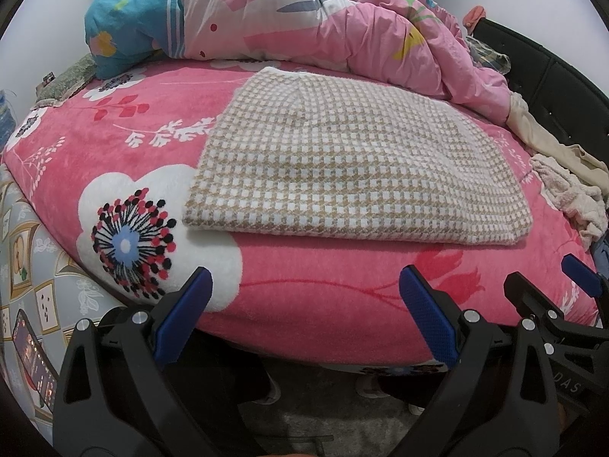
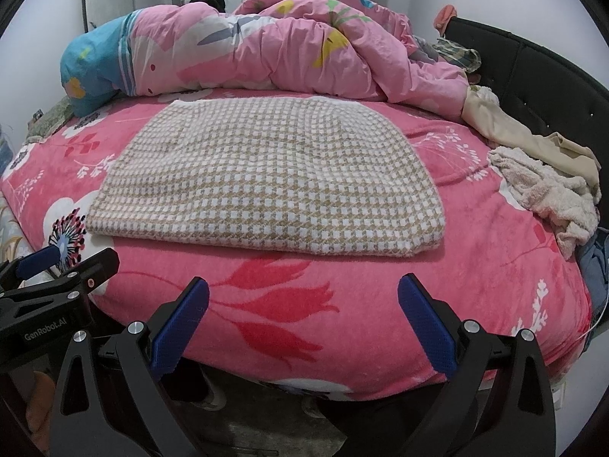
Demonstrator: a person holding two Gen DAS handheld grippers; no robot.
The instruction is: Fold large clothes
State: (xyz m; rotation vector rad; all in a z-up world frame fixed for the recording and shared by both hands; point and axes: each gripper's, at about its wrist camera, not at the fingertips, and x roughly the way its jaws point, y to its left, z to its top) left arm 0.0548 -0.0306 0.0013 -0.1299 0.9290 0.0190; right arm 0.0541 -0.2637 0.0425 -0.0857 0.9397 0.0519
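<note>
A tan-and-white houndstooth garment (image 1: 350, 163) lies folded into a flat rectangle on the pink floral bed (image 1: 323, 304); it also shows in the right wrist view (image 2: 266, 182). My left gripper (image 1: 304, 285) is open and empty, held off the bed's near edge, short of the garment's front edge. My right gripper (image 2: 303, 297) is open and empty, also off the near edge in front of the garment. The right gripper shows in the left wrist view (image 1: 548, 280), and the left gripper shows in the right wrist view (image 2: 68, 259).
A bunched pink and blue quilt (image 2: 247, 45) lies along the back of the bed. Beige and cream clothes (image 2: 544, 186) are piled at the right by the black headboard (image 2: 533, 76). A phone (image 1: 32, 358) lies on patterned bedding at the left.
</note>
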